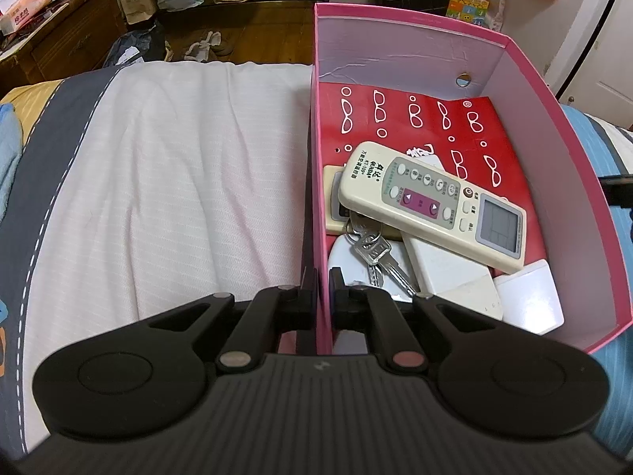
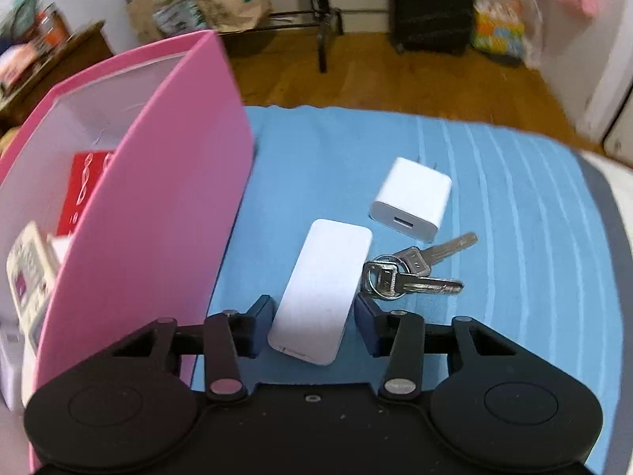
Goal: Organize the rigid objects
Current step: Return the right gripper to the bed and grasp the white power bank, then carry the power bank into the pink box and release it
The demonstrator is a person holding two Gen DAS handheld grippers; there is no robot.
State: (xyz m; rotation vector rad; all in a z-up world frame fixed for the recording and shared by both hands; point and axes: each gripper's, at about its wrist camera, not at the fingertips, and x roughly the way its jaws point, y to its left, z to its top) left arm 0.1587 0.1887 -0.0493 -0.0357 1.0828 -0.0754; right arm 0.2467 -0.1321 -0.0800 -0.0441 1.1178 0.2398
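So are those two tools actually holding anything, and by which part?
The left tool is clamped on the pink box's near side wall. The right tool straddles the flat white device at its near end, not yet gripping.

The box [image 1: 526,91] looks like cardboard: pink matt outside, pale and smooth inside, creased on the far wall. On its floor lies a red printed card [image 1: 415,118] with a slight sheen. The remote [image 1: 431,202] is cream plastic, dull and a little yellowed, with a grey glassy screen. The keys [image 1: 376,253] in the box are bright metal.

On the bed, the blue cover [image 2: 494,198] is soft ribbed cloth; the white sheet [image 1: 178,178] is finely woven and wrinkled. The flat white case [image 2: 320,289] and the charger [image 2: 411,198] are smooth white plastic, faintly glossy. The second keys [image 2: 411,273] shine like steel. The tongs [image 2: 314,322] are matt black plastic. The floor [image 2: 395,79] is polished wood.
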